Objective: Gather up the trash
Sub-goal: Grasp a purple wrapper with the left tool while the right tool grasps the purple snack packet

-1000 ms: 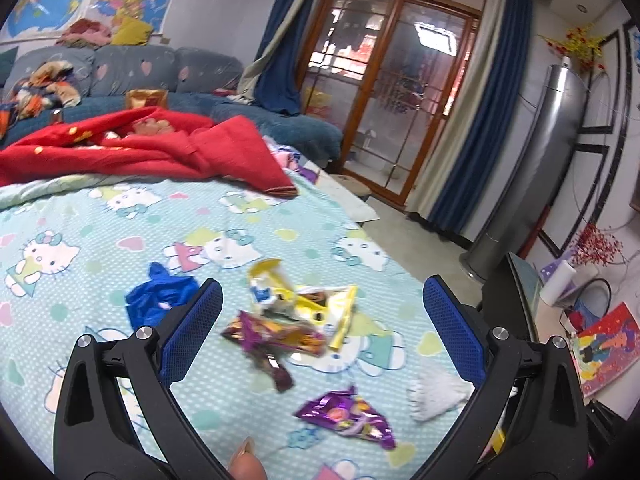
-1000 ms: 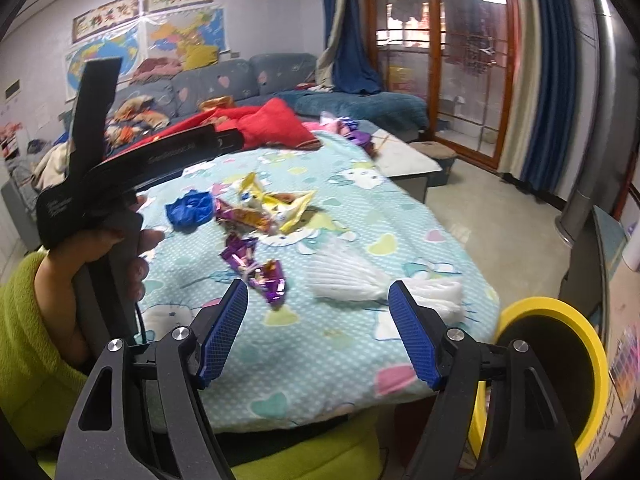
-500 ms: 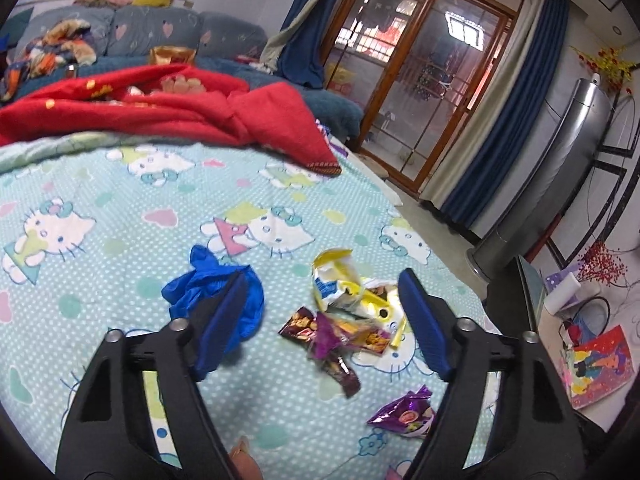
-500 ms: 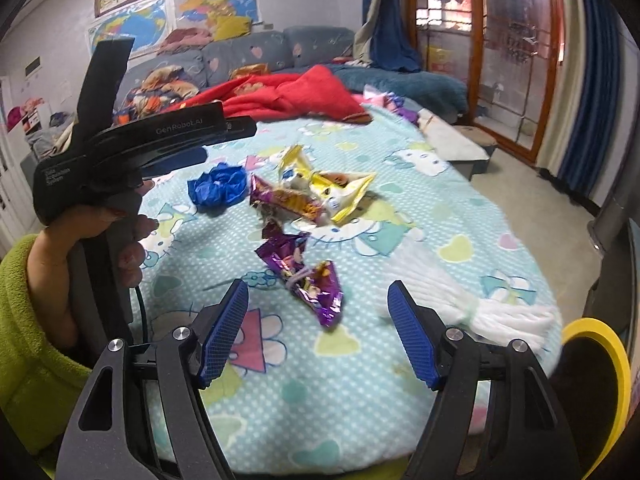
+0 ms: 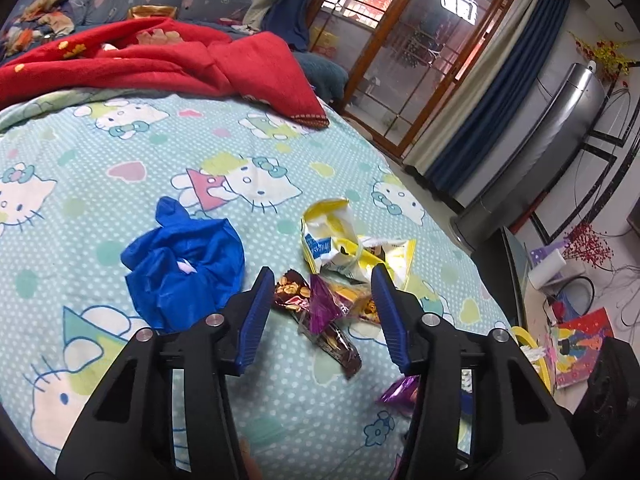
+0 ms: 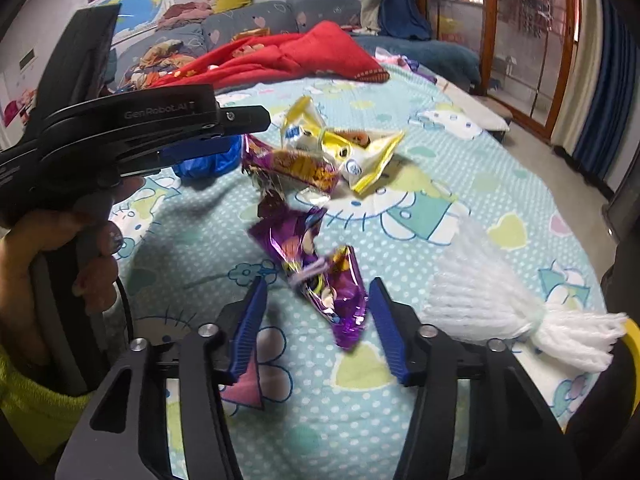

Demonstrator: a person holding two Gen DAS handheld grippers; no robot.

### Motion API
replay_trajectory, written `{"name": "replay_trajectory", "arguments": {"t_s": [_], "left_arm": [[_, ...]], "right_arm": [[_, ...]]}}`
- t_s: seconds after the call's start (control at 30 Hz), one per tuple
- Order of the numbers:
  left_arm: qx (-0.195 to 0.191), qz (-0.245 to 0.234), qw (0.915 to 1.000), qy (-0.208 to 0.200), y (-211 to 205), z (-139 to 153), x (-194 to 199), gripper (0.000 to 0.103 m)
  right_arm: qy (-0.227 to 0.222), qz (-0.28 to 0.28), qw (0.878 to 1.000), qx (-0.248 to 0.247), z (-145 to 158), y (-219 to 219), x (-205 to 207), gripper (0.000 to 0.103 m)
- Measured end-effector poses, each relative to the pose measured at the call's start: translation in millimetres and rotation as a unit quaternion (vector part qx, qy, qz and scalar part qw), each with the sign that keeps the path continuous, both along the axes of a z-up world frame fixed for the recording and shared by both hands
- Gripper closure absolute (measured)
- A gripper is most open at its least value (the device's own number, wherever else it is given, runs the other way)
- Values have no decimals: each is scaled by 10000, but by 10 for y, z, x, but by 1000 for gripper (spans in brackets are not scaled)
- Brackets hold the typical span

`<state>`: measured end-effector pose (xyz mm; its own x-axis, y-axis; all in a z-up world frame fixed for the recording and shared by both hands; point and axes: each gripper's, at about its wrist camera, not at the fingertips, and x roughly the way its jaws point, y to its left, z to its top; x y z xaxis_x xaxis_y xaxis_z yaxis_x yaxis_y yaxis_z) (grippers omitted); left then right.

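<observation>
Trash lies on the Hello Kitty bed sheet (image 5: 100, 184). My left gripper (image 5: 322, 314) is open, its jaws either side of a brown and purple snack wrapper (image 5: 320, 312), with a yellow wrapper (image 5: 340, 240) just beyond and a crumpled blue bag (image 5: 184, 268) to its left. My right gripper (image 6: 318, 324) is open around a purple foil wrapper (image 6: 320, 268). The left gripper also shows in the right wrist view (image 6: 224, 140), over the brown wrapper (image 6: 296, 166). A white foam net (image 6: 492, 300) lies to the right.
A red blanket (image 5: 152, 60) lies at the far side of the bed. A yellow-rimmed bin (image 6: 632, 336) stands past the bed's right edge. A sofa (image 6: 280, 16), glass doors (image 5: 404, 56) and a tall silver fan (image 5: 536, 152) lie beyond.
Both grippers moved forward and down toward the trash. The left gripper's jaws narrowed and now straddle the brown wrapper; the right gripper now straddles the purple wrapper.
</observation>
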<state>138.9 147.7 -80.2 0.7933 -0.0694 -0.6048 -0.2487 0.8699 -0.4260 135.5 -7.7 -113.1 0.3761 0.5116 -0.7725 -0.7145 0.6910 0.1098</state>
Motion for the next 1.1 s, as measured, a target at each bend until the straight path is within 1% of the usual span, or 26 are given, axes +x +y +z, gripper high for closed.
{"name": "replay_trajectory", "arguments": {"t_s": [0.03,0.17,0.2,0.27,0.37,0.53,0.63,0.8,0.97,1.1], "left_arm": [[-8,-11,10000,4,-4,-9,1,66],[-36,-37,10000,39,-16,-35,18,68],[-31,-43,10000,53,-19,-43,23,71],[-27,-67,9999,75,-30,-55,31,73],[1,-112,9999,97,-59,-54,37,75],[10,-199,9997,144,-94,-58,49,91],[28,-251,9996,127,-109,-50,54,92],[-2,-362,9993,-89,-152,46,10,93],[152,-436,9986,-240,-241,163,-22,93],[229,-469,9979,-386,-298,272,-63,93]], "right_arm": [[14,-3,10000,-14,-19,2,-2,64],[-85,5,9999,-64,-55,-2,-21,74],[-91,-13,9999,-59,-54,-12,-19,78],[-73,-28,10000,-35,-53,-27,-9,81],[-90,-23,10000,-26,-52,-33,-13,82],[-91,36,10000,5,-32,-44,-48,82],[-75,90,9999,26,-11,-50,-70,83],[-89,165,9998,94,62,-84,-122,83],[-159,134,9996,199,186,-168,-148,83],[-232,0,9992,326,319,-287,-124,83]]}}
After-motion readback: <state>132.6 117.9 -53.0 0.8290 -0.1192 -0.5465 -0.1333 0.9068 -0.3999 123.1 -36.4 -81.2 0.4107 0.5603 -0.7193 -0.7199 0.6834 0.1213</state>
